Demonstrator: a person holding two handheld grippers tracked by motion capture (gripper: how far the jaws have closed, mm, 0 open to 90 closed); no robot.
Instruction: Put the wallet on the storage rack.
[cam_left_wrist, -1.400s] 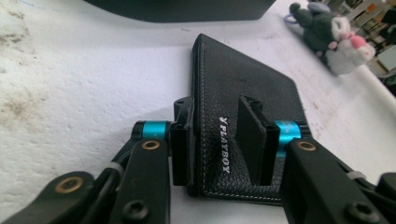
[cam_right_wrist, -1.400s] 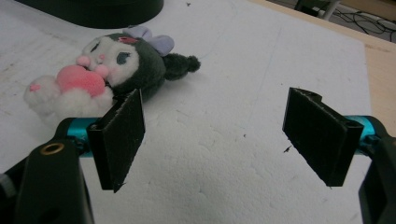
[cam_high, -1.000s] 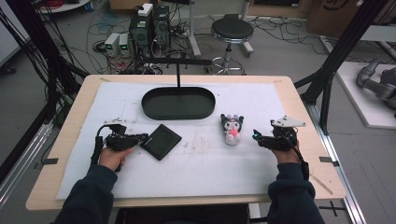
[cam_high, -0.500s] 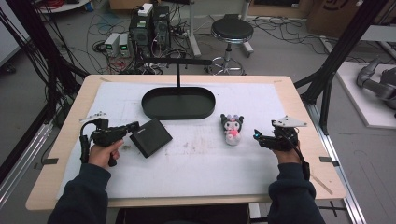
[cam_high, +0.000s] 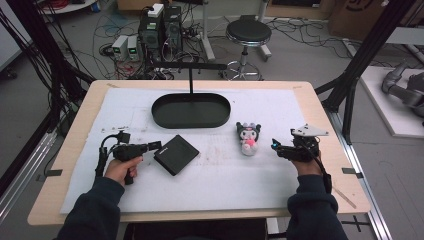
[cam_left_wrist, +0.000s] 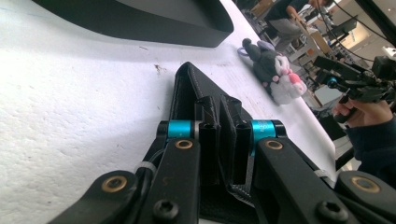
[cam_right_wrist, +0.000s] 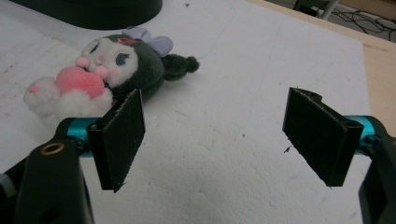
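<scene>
On the white mat, the left gripper (cam_high: 156, 145) pinches the black wallet's (cam_high: 176, 154) edge, now dragged back toward the middle; the right gripper (cam_high: 278, 148) waits wide open beside the plush toy (cam_high: 248, 138).

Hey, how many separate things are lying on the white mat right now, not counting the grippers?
3: a black oval tray at the far middle, a flat black leather wallet near the left, pinched by the left gripper, and a small black-and-white plush doll right of centre. Nothing seems hidden.
</scene>
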